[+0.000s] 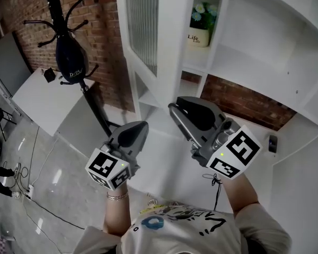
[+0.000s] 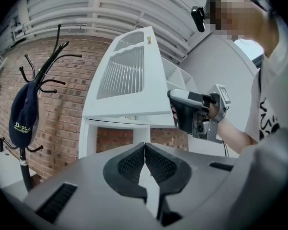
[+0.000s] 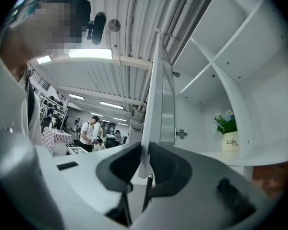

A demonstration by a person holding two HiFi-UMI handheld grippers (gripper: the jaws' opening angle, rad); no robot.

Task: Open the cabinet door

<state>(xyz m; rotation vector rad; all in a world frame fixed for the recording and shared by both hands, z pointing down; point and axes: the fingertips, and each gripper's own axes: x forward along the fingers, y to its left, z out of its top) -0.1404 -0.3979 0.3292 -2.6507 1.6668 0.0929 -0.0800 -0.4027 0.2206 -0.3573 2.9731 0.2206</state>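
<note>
In the head view, the white cabinet door (image 1: 169, 46) stands open in the upper middle of the frame, and its ribbed glass panel faces left. The right gripper (image 1: 175, 106) reaches the lower part of the door from the lower right. The left gripper (image 1: 143, 125) is just to the left of it, below the door. A flower pot (image 1: 199, 35) stands on a shelf inside the cabinet. In the left gripper view, the fingers (image 2: 132, 164) are together and nothing is between them; the door is above them. In the right gripper view, the fingers (image 3: 169, 169) are narrow and hold the thin edge of the door, which rises in the middle of the frame.
</note>
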